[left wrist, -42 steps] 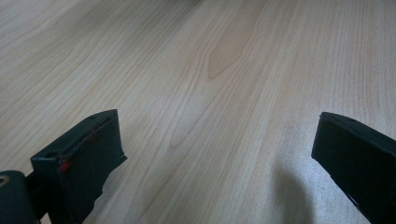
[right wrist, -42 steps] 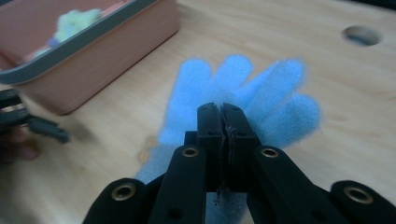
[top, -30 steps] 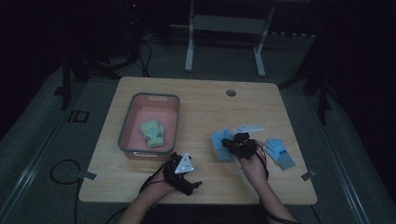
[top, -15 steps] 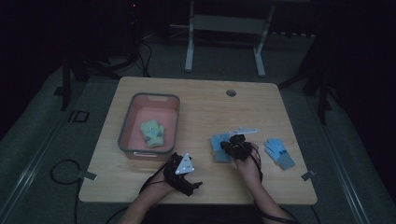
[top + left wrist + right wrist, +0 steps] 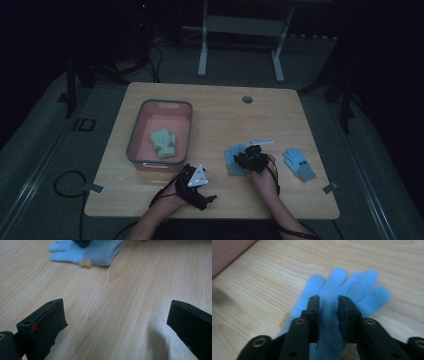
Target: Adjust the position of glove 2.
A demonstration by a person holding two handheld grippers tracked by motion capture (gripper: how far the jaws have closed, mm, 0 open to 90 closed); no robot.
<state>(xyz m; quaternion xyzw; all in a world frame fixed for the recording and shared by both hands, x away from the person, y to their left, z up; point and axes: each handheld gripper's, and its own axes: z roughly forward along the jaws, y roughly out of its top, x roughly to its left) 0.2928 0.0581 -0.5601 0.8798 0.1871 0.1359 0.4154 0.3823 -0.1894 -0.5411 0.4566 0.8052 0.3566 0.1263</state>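
Observation:
A light blue glove (image 5: 231,159) (image 5: 352,287) lies flat on the wooden table (image 5: 215,115), its fingers spread away from me. My right gripper (image 5: 248,159) (image 5: 328,302) stands low over its cuff end. Its jaws have just been opening; they are a narrow gap apart with the glove's fabric between them, and they no longer pinch it. My left gripper (image 5: 205,195) (image 5: 112,322) rests near the table's front edge. It is wide open over bare wood, and the same glove (image 5: 100,252) lies ahead of it.
A second blue glove (image 5: 299,164) lies to the right of my right hand. A pink bin (image 5: 134,142) at the left holds a pale green glove (image 5: 163,142). A round cable hole (image 5: 247,99) sits near the far edge. Beyond the table stands a metal frame.
My right gripper has come down a little onto the blue glove on the table. The left gripper has stayed where it was.

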